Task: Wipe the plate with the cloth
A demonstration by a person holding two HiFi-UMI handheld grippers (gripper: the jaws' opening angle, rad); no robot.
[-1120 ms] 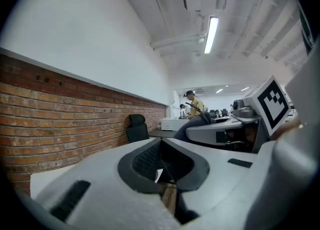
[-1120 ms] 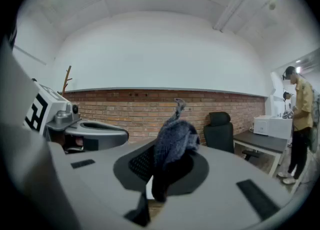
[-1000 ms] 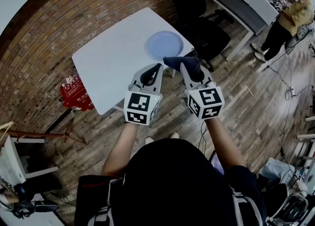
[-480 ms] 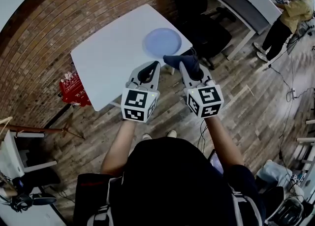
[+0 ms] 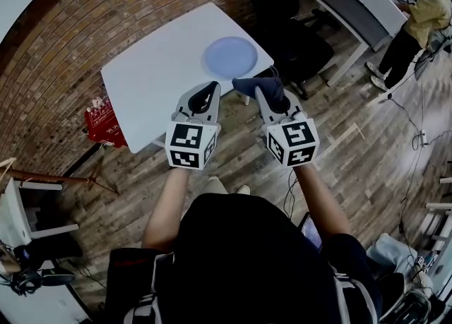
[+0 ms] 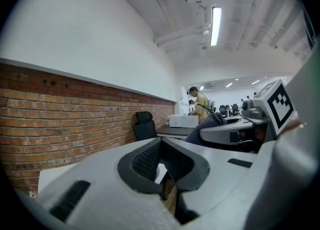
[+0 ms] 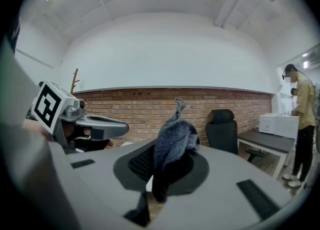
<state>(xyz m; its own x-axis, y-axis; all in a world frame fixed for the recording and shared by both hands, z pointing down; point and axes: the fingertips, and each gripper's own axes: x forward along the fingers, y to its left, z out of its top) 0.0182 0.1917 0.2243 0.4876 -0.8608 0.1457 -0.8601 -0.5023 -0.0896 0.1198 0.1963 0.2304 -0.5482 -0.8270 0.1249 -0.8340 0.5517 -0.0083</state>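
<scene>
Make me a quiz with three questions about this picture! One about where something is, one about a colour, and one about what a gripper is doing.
1. Where is the plate?
A. On the white table
B. In a sink
C. On a shelf

2. What colour is the plate?
A. Red
B. Green
C. Light blue

3. What is the right gripper doing?
A. Open and empty
B. Shut on the cloth
C. Shut on the plate

Answers:
1. A: the head view shows the plate lying flat on the table, near its far corner.
2. C: it is a pale blue disc against the white tabletop.
3. B: the right gripper view shows the dark cloth pinched between the jaws and sticking up from them.
</scene>
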